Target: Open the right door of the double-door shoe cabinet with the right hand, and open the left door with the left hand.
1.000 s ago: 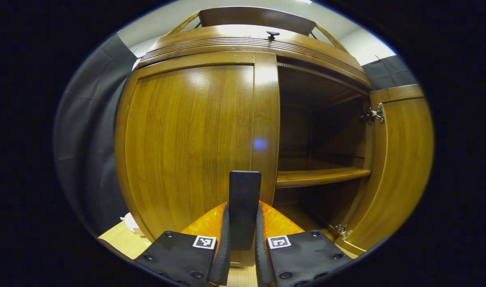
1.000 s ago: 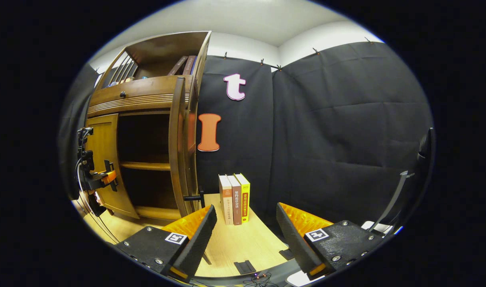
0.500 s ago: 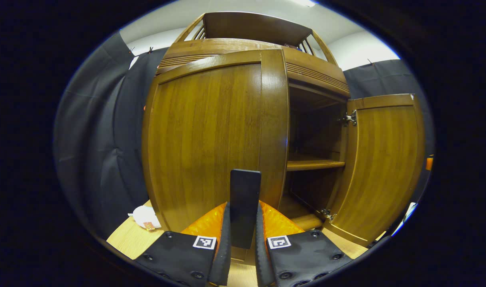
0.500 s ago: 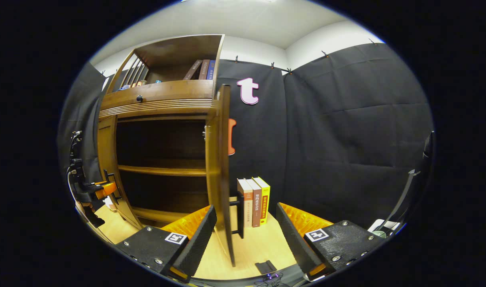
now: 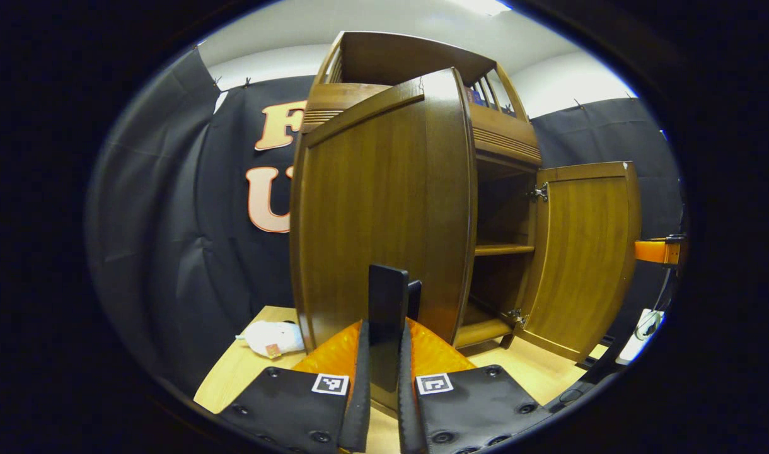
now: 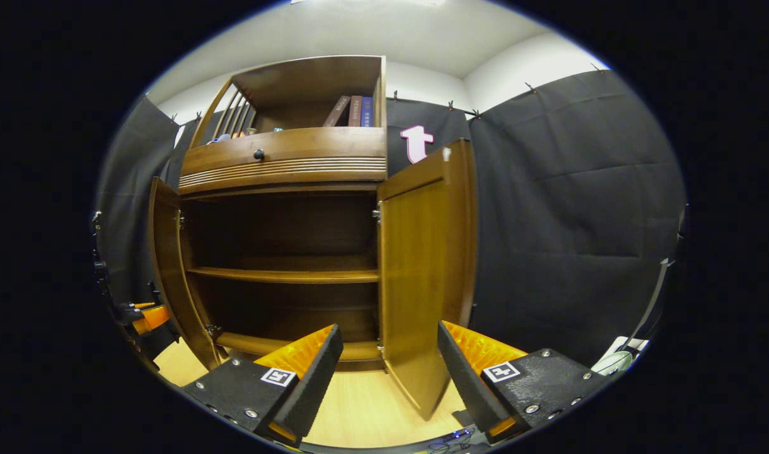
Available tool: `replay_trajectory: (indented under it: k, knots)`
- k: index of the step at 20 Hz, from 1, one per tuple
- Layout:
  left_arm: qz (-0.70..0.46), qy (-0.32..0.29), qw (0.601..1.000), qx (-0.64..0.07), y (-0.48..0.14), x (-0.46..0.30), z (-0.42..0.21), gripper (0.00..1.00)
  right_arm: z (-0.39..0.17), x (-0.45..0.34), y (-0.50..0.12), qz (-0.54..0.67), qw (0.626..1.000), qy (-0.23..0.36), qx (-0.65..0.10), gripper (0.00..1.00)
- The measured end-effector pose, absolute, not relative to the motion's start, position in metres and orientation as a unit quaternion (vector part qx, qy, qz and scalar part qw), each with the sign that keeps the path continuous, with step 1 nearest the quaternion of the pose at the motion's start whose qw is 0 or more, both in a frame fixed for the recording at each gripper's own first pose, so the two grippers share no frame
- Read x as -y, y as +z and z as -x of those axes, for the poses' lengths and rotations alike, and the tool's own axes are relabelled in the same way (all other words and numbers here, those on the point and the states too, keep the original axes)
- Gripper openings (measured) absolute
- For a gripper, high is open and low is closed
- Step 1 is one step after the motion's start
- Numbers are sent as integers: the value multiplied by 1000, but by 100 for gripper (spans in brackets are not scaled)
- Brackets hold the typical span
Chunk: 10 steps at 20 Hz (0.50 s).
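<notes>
Swinging wider than before at twelve o'clock, brown wooden left door (image 5: 378,214); left gripper (image 5: 384,372) fingers clamp its black handle (image 5: 387,302); right gripper (image 6: 384,372) gapes empty.

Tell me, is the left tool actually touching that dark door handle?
Touching. In the left gripper view, the left tool is shut, both fingers pressed against the dark handle of the left door.

Left gripper (image 5: 384,353) fingers (image 5: 358,372) clamp the left door's (image 5: 372,208) black handle (image 5: 387,315).
</notes>
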<state>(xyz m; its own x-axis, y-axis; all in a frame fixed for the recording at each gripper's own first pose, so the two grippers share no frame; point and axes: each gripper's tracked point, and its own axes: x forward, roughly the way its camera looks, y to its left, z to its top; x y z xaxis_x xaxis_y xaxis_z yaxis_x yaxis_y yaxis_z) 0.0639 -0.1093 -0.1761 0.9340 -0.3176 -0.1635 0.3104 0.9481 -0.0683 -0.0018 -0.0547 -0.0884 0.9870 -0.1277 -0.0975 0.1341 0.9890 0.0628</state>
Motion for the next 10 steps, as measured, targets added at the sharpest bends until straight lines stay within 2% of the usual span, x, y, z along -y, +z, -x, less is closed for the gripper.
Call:
replay_trajectory:
  k: [1, 4, 5, 6, 7, 10]
  knots:
    - [20, -162, 983, -85, -175, 101, -60, 25, 0, 45, -87, -36, 996, -61, -46, 98]
    - [28, -149, 984, -94, -177, 71, -53, 25, 0, 20, -85, -39, 997, -53, -44, 98]
    - [25, -142, 986, -86, -171, 62, -53, 13, 1, 12, -83, -40, 997, -50, -43, 98]
    - [12, -127, 988, -92, -176, 48, -54, 12, 2, 7, -81, -40, 997, -47, -41, 98]
    - [6, -111, 990, -83, -173, 30, -51, 7, 1, 0, -79, -39, 998, -44, -39, 98]
    - [32, -108, 989, -99, -171, 3, -53, 7, 1, -15, -76, -35, 998, -35, -36, 98]
